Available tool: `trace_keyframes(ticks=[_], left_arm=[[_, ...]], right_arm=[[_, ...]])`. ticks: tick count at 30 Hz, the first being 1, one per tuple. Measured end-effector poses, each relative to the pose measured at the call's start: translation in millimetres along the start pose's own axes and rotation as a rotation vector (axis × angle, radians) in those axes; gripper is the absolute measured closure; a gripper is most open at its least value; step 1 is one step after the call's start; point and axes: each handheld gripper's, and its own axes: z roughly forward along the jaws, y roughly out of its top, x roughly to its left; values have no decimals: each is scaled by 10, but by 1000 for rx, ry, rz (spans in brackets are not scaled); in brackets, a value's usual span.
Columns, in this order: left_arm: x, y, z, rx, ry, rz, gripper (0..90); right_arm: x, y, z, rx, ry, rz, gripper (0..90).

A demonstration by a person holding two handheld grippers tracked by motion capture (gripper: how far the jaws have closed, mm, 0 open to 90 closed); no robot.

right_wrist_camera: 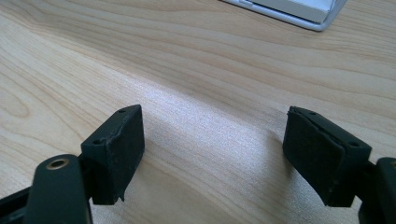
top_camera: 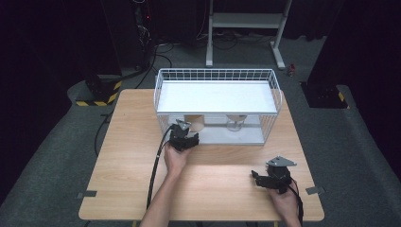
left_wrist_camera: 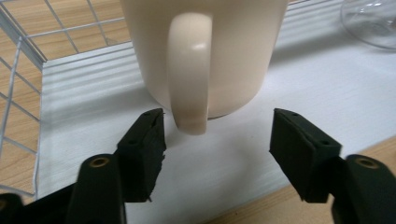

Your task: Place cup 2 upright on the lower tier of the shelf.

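A cream mug [left_wrist_camera: 205, 46] stands on the white lower board [left_wrist_camera: 303, 93] of a wire rack [top_camera: 217, 75], its handle [left_wrist_camera: 189, 79] turned towards me. My left gripper [left_wrist_camera: 217, 140] is open right in front of it: the handle's lower end hangs just ahead of the gap, closer to the left jaw, and neither pad touches it. In the high view the left gripper [top_camera: 185, 135] sits at the rack's front left opening, next to the mug [top_camera: 194, 123]. My right gripper [right_wrist_camera: 212, 149] is open and empty, low over the wooden table [right_wrist_camera: 187, 56], at the table's front right [top_camera: 257, 178].
A clear glass [top_camera: 235, 122] stands on the same lower board to the right of the mug, its edge [left_wrist_camera: 369, 23] also visible from the left gripper. The rack's white upper shelf [top_camera: 215, 97] covers both. Wire walls close the rack's sides.
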Motion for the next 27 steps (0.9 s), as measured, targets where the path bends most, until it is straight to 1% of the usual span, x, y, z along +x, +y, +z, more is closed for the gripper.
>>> trace_keyframes(ticks=[2,3,6,7,11,13,14,16,18,19,20,24,27], left_arm=[[-1,-5,-26,-6,-13,-7,321],[-4,-6,-39,-11,-13,-9,312],[-2,2,-88,-14,-19,6,287],[-10,2,-108,-18,-20,4,277],[-17,-8,-162,-31,-31,10,265],[-6,-16,-177,-30,-37,3,256],[-6,-18,-189,-26,-46,-2,248],[-8,-17,-198,-24,-51,2,240],[-13,-7,-235,-39,-50,24,236],[-14,-5,-246,-42,-51,24,232],[-21,-4,-263,-43,-64,18,229],[-37,2,-313,-48,-74,33,225],[-39,7,-344,-48,-91,24,218]], right_arm=[[0,0,0,0,0,0,208],[-1,0,0,-1,0,-1,208],[0,0,0,0,0,0,208],[0,0,0,0,0,0,208],[0,0,0,0,0,0,208],[-1,0,0,0,0,0,208],[0,0,0,0,0,0,208],[0,0,0,0,0,1,208],[0,0,0,0,0,0,208],[0,0,0,0,0,0,208],[-1,0,0,0,1,0,208],[-1,0,0,0,0,0,208],[0,0,0,0,1,0,208]])
